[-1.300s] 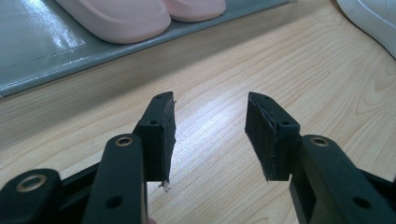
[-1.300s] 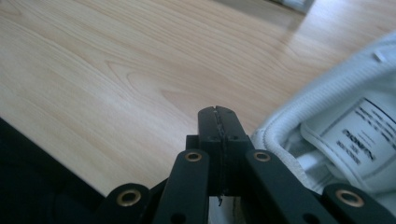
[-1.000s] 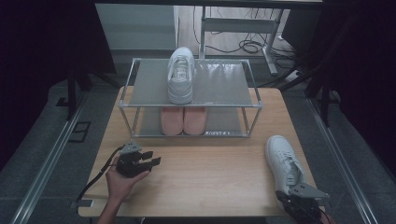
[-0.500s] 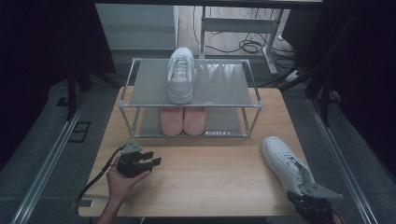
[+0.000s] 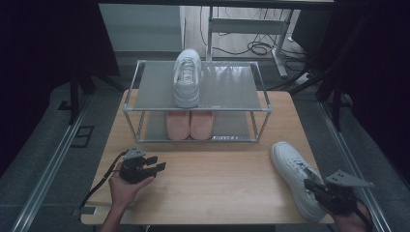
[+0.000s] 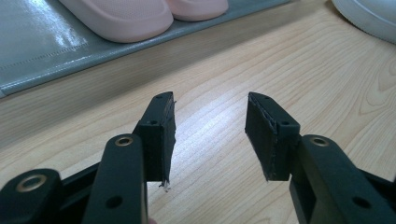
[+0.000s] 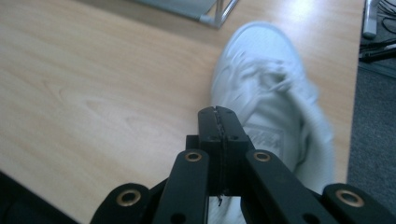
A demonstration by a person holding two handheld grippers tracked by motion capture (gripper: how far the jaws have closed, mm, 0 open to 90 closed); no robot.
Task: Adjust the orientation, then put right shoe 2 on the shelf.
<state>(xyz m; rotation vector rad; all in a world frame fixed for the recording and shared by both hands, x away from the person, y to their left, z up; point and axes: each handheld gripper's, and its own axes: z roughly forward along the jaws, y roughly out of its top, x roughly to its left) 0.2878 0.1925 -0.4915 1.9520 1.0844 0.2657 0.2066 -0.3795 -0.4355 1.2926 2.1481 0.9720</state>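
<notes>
At the lower right of the high view my right gripper sits over the heel end of the white sneaker; its jaws are pressed together. Whether any collar or lace is pinched between them, I cannot tell. The shoe lies on the desk near the right edge, toe pointing up the frame toward the shoe rack.

At lower left my left gripper rests in the hand, jaws apart with nothing between them.

Judgement: the step is carrying this sneaker to the rack's top shelf beside its mate. I would lift it clear of the desk before crossing, since the heel overhangs close to the right edge.

Open room: bare desk across the middle; shelf space lies right of the mate. Pink slippers occupy the lower tier.
</notes>
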